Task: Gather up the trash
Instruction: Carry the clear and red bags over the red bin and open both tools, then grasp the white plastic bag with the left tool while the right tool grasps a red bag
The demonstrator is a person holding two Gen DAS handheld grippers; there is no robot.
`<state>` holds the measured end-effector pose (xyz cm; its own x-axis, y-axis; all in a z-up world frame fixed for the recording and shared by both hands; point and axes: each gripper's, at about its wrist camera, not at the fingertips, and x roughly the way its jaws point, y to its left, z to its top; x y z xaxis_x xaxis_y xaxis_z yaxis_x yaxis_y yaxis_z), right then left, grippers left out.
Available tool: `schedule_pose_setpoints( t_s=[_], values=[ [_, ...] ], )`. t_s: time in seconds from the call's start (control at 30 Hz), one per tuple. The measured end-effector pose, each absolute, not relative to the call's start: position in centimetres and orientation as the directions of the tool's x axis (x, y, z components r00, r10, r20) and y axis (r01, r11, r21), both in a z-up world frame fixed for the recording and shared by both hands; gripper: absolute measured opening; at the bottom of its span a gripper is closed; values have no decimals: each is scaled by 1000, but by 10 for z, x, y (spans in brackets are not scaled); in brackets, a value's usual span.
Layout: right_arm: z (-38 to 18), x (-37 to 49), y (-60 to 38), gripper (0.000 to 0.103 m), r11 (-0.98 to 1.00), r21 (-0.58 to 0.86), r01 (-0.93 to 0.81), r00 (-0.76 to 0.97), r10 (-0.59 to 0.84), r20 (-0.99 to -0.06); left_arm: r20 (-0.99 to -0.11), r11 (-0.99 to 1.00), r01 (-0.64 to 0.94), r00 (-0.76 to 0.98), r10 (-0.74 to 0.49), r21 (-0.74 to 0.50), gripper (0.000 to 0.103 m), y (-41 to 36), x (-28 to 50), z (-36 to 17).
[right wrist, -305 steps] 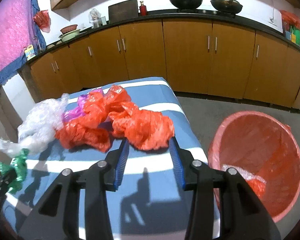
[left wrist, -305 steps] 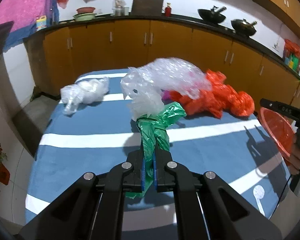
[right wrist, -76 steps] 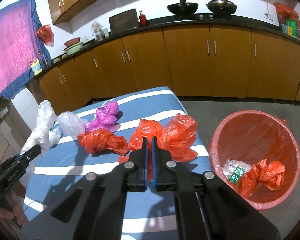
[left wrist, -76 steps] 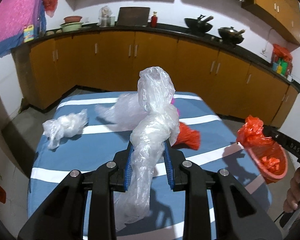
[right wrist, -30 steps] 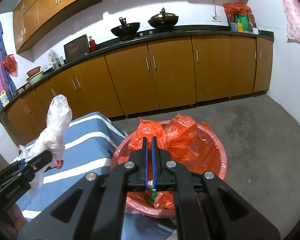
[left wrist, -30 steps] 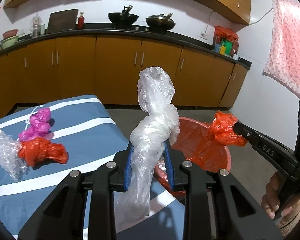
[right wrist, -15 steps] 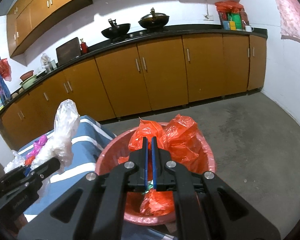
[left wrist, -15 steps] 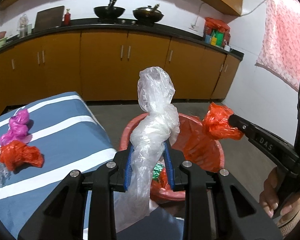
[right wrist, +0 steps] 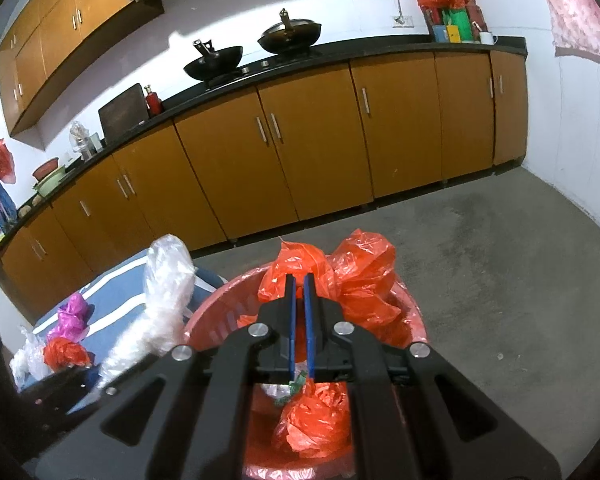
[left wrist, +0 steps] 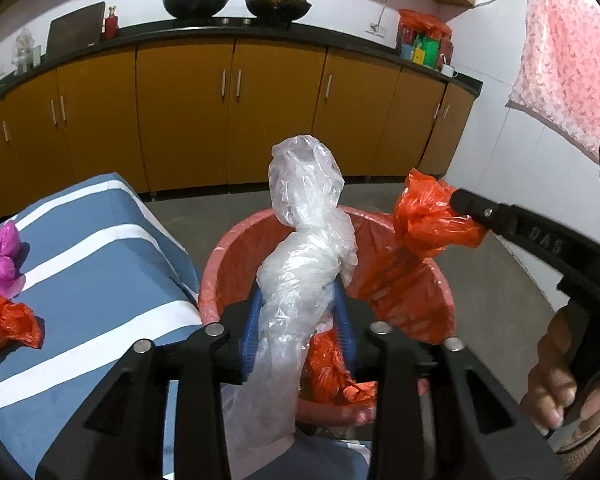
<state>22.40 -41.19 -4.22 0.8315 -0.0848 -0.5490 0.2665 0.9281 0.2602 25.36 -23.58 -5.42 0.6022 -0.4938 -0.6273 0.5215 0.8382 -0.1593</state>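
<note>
Both grippers have come closer over the round red plastic tub [left wrist: 444, 292] since half a second ago. Low in the middle of the frame, the left gripper [left wrist: 298, 332] squeezes a long crumpled clear plastic bag [left wrist: 300, 280]. At the right, the right gripper [right wrist: 299, 320] pinches a crumpled orange plastic bag [right wrist: 360, 276] above the tub. More orange bags lie inside. Far left, a pink plastic bag [left wrist: 0, 256] and a small orange bag [left wrist: 8, 324] sit on the blue striped table [left wrist: 92, 264].

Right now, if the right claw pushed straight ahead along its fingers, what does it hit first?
Beyond the orange bag the right claw already grips, probably the far inner wall of the red bin, or it clears the rim toward the floor; depth is unclear.
</note>
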Motion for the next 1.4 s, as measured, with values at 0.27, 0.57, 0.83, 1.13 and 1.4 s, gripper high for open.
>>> schedule_pose_setpoints(
  t_s=[0.27, 0.57, 0.83, 1.13, 1.4],
  values=[
    [-45, 215, -412, 36, 928, 270, 259, 839, -77, -539, -637, 867, 474, 623, -454, -154, 65, -217, 258, -59],
    [-32, 216, -387, 38, 946, 246, 214, 847, -54, -530, -612, 930, 346, 712, -345, -122, 65, -151, 253, -53],
    [-32, 241, -305, 42, 974, 219, 51, 826, 83, -558, -574, 982, 170, 798, -184, -78, 70, -50, 233, -43],
    [-51, 276, -174, 47, 964, 184, -194, 740, 267, -617, -576, 992, -119, 813, 82, -28, 75, 90, 220, -49],
    [-75, 304, -91, 53, 933, 155, -325, 656, 340, -674, -580, 948, -318, 774, 253, -10, 88, 189, 215, -60]
  ],
)
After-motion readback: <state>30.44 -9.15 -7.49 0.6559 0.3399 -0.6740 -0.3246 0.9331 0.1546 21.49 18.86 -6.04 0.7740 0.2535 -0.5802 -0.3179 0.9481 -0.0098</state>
